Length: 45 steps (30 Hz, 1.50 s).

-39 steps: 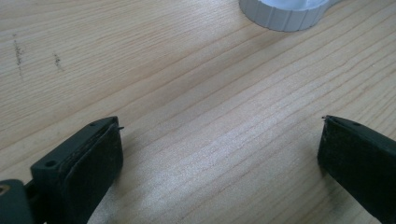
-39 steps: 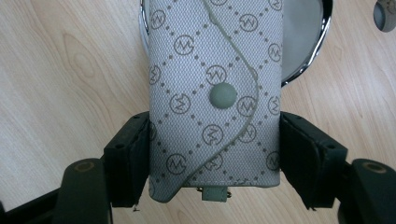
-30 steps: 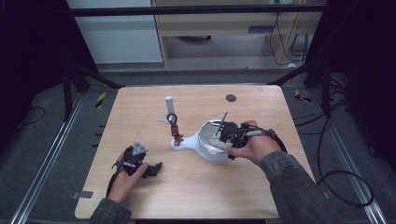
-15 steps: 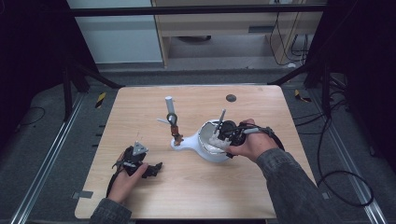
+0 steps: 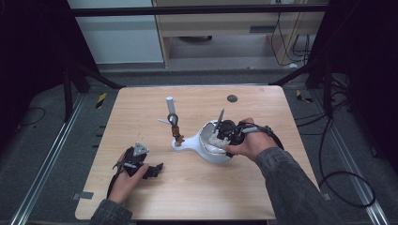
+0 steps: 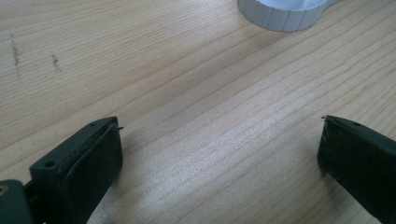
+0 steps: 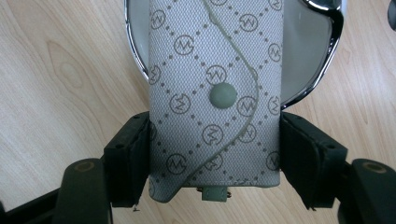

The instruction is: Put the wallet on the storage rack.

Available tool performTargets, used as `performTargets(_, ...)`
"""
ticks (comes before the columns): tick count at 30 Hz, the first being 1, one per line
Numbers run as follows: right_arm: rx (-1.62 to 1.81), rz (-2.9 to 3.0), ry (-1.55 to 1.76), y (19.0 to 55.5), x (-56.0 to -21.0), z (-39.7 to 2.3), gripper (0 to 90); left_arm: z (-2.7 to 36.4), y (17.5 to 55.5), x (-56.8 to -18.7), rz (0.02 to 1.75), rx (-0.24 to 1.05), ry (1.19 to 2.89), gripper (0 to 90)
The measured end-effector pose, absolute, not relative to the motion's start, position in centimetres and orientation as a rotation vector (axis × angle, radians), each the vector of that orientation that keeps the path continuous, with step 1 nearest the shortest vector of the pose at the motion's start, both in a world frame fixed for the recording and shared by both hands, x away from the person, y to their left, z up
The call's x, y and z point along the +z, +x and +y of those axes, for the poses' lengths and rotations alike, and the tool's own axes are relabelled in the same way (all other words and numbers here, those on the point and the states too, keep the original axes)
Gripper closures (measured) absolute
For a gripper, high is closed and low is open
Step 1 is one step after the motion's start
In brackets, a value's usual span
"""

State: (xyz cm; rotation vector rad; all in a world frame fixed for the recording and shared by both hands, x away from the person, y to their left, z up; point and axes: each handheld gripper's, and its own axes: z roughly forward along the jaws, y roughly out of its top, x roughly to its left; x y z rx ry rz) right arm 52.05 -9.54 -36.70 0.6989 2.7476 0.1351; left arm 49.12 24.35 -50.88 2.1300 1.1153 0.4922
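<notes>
Grey monogrammed snap pouch (image 7: 215,93) — clamped upright over white pot (image 5: 213,152).

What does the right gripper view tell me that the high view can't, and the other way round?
The right gripper view alone makes out the held thing: a grey patterned fabric case with a snap button, both pads pressed on its sides, above the chrome-rimmed white pot. The high view alone gives the layout: the left gripper resting open on the table, and a small stand beside the pot's spout. Both show the right gripper at the pot.
</notes>
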Motion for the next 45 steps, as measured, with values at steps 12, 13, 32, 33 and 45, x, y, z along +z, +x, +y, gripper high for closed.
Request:
performTargets(12,0.113,2.746,0.696,52.7,-37.0,-9.2,30.7,24.3,49.1,-50.9,1.116,0.493,2.131,0.0)
performTargets(13,0.112,2.745,0.696,52.7,-37.0,-9.2,30.7,24.3,49.1,-50.9,1.116,0.493,2.13,0.0)
performTargets(32,0.08,2.749,0.689,53.3,-37.3,-8.3,30.7,24.3,49.1,-50.9,1.115,0.491,2.131,0.0)
performTargets(33,0.083,2.749,0.687,53.4,-37.4,-8.2,30.6,24.3,49.1,-50.9,1.114,0.491,2.131,0.0)
performTargets(45,0.082,2.753,0.681,53.8,-37.5,-7.9,30.6,24.3,49.1,-50.9,1.114,0.49,2.132,0.0)
